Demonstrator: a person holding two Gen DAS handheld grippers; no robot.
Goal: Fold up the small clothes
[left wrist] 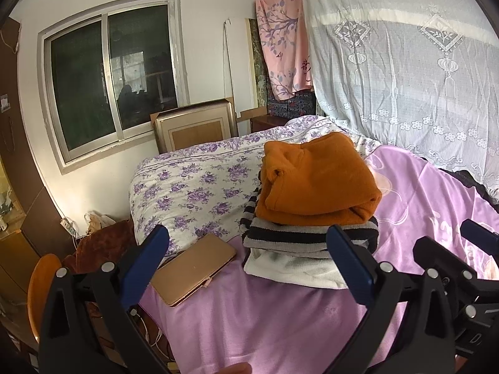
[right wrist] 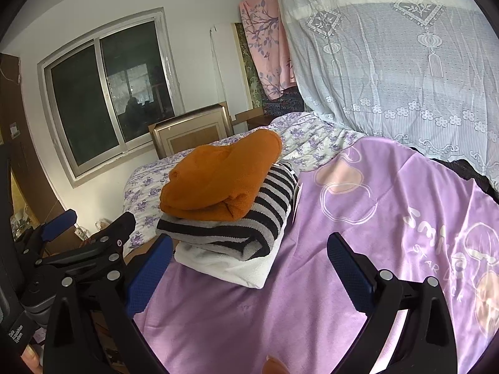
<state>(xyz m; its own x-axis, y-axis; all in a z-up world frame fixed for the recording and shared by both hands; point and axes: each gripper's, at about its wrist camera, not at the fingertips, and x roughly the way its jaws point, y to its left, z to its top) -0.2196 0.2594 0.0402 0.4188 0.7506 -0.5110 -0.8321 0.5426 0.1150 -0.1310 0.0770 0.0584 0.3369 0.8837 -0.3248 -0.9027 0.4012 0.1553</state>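
I am holding the left gripper [left wrist: 249, 268] and the right gripper [right wrist: 249, 268] above the near edge of the lilac sheet [right wrist: 358, 212], both spread wide and carrying nothing. The folding seems finished for these pieces: an orange garment [left wrist: 315, 177] is sitting on a striped one [left wrist: 305, 237], over a white one [left wrist: 290, 268], stacked at the sheet's far left. Next I would need another unfolded piece, and I am seeing none. A tan clutch [left wrist: 193, 268] is lying left of the stack, a floral quilt [left wrist: 193, 184] and window [left wrist: 112, 78] beyond.
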